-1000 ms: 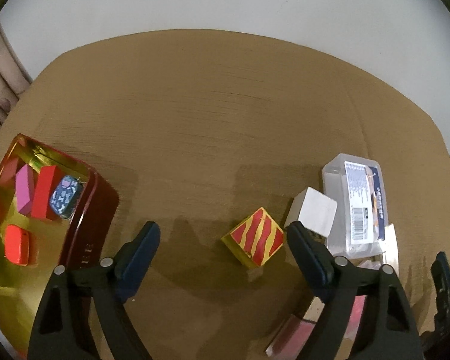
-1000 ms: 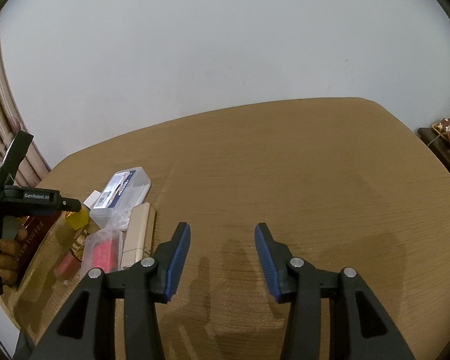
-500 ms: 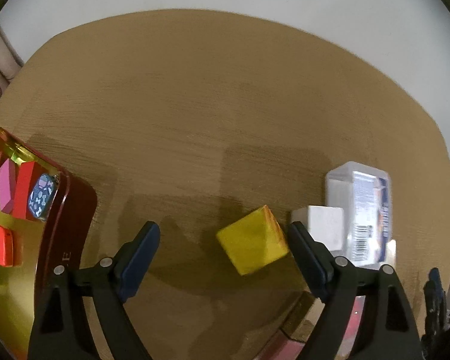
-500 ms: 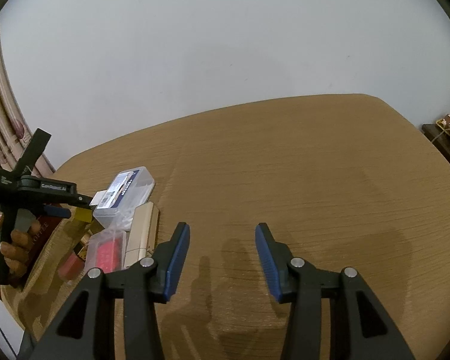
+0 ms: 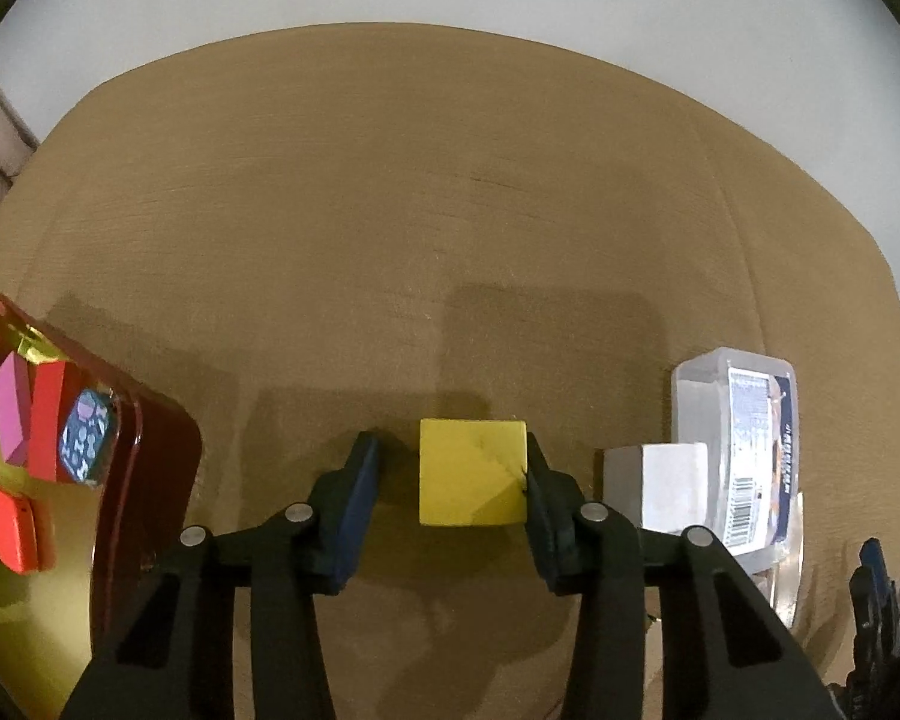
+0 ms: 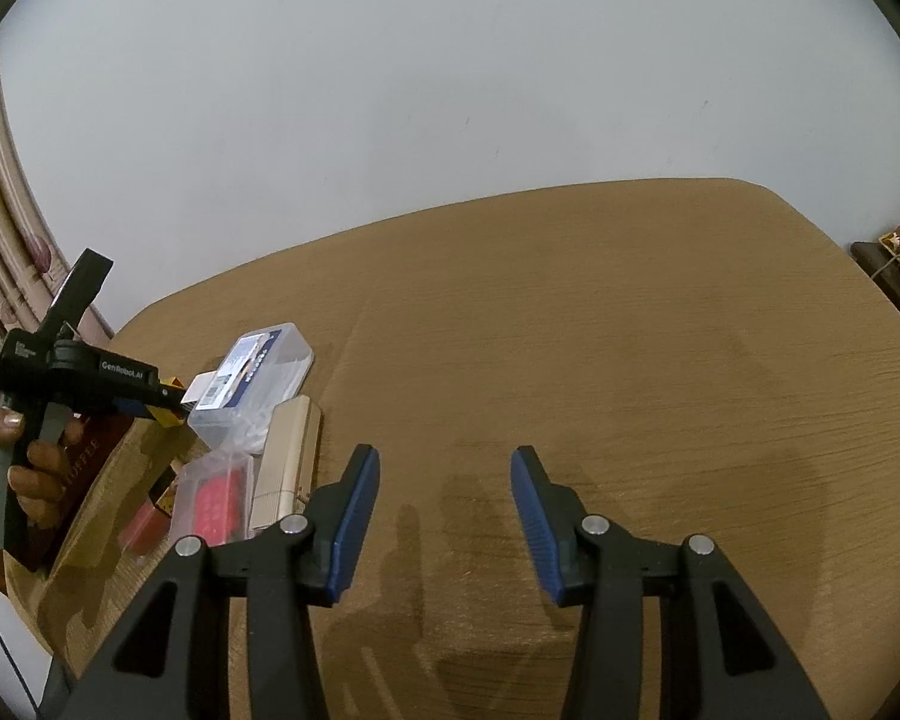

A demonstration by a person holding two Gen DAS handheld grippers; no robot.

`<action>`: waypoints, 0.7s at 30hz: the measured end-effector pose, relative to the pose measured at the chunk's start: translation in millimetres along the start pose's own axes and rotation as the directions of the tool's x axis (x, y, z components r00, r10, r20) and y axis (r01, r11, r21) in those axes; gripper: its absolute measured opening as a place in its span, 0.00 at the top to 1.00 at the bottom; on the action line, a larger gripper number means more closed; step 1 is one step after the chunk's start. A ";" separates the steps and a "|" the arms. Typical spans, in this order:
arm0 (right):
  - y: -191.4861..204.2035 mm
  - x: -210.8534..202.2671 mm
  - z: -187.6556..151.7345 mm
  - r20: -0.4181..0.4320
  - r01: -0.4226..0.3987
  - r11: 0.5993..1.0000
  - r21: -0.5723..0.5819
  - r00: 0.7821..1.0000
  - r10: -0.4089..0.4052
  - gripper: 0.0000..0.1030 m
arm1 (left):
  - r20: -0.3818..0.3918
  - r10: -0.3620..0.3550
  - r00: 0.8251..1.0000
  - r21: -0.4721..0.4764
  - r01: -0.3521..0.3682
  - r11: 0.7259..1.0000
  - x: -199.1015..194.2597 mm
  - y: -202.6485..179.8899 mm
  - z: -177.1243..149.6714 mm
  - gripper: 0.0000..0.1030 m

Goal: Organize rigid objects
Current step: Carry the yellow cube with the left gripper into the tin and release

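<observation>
The left gripper (image 5: 453, 480) has just been closing around the yellow block (image 5: 471, 471), one finger touching, near the table's (image 5: 390, 210) left edge. The right gripper (image 6: 445, 516) is hovering, half open and empty

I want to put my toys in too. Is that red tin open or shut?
Open. The red tin has no lid on top, and the left wrist view looks straight down at blocks lying on its gold inside.

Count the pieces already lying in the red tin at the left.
4 show: a pink block at the back, a red block beside it, a blue patterned piece nearest the tin's rim, and an orange-red piece in front. The frame edge may hide more.
</observation>
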State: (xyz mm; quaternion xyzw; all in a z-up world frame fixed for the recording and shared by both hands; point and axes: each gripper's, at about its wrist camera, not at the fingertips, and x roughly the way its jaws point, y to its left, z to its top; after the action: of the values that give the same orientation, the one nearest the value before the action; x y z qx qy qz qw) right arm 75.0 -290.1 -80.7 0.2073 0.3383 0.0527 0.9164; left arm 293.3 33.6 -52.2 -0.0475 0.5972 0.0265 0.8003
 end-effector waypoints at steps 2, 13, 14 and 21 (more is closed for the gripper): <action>-0.1 0.3 -0.2 -0.003 -0.001 1.000 0.000 1.000 0.001 0.55 | 0.013 0.013 1.000 0.011 -0.013 1.000 0.1 -1.7 -0.3 0.67; 2.4 5.4 -0.6 -0.018 0.009 1.000 0.001 1.000 -0.009 0.55 | 0.099 -0.013 0.995 0.056 0.008 0.998 -40.7 -3.3 -27.1 0.74; 3.2 6.3 -0.6 -0.023 0.011 1.000 -0.003 1.000 -0.011 0.55 | 0.115 -0.019 0.993 0.058 0.013 0.998 -52.7 0.7 -32.8 0.74; 8.7 13.6 -0.4 -0.036 0.032 0.999 -0.020 0.999 -0.033 0.55 | 0.129 0.013 0.991 0.015 -0.015 1.000 -121.3 69.2 -69.7 0.74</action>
State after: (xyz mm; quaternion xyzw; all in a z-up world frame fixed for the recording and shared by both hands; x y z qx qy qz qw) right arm 85.6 -278.9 -85.5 0.1921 0.3576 0.0449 0.9128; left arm 185.3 96.7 41.4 -0.0350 0.5445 0.0303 0.8375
